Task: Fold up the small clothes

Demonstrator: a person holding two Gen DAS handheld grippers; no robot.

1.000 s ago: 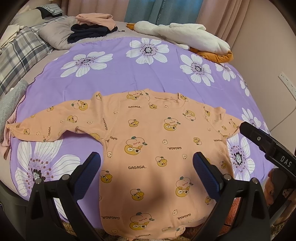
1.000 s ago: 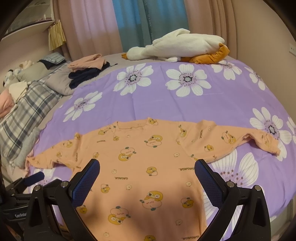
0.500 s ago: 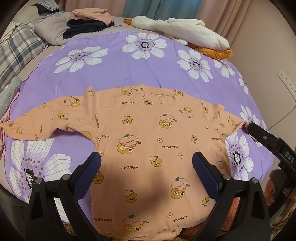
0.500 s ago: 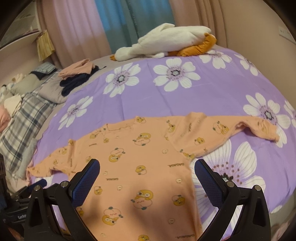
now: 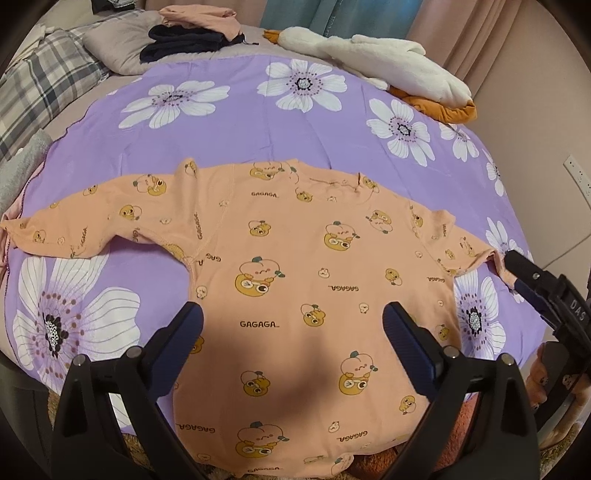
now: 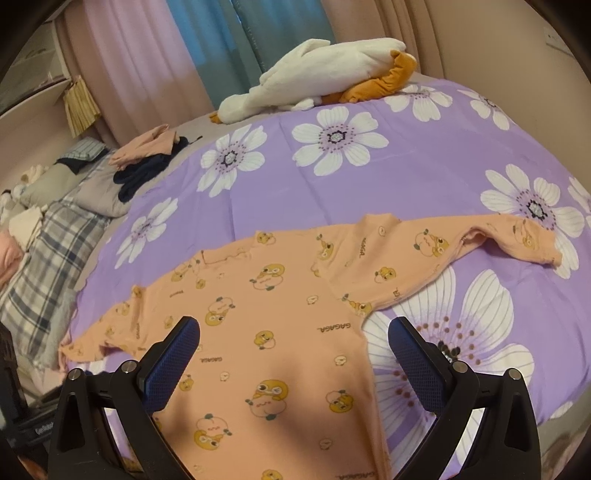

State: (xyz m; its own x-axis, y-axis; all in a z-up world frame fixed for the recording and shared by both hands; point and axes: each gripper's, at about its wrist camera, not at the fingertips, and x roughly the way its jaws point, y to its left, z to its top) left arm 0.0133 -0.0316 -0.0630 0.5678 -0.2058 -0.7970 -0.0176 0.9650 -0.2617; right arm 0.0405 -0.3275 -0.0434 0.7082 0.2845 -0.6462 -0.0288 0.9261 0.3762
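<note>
room: bedroom, bed w/ purple flower-print cover [image 5: 332,122], curtains behind, dim warm light
left claw [image 5: 291,343]: wide open, holds nothing, hovers over lower body of the garment; both fingers above cloth, not touching as far as can be told
right claw [image 6: 293,354]: also wide open, empty, over garment's own right half; one finger above the cloth, the other past the side seam, above bare cover
change: vs 1 s ago both cams sit further fwd/higher over the bed, top now fills more of the left view; right claw has slid toward left sleeve cuff side in left view, its tip now just beside that cuff; cloth itself hasn't moved, no fold made
meaning: prob. still the approach, first fold (a sleeve in) not begun, task at its start
onesie top [image 5: 317,280]: peach, duck print, spread flat face-up; hem nearest, hanging at bed edge below the left claw, body straight ahead betw. its fingers, neckline beyond
sleeves: one stretches out ahead-left of left claw; other [image 6: 480,251] runs ahead-right of right claw, slightly rumpled at the elbow
further: folded pink + dark clothes [image 5: 192,33] far ahead-left, by plaid bedding [image 5: 40,92]
farthest: white plush goose [image 6: 314,85] w/ orange feet at far side of the bed, well apart from the top
</note>
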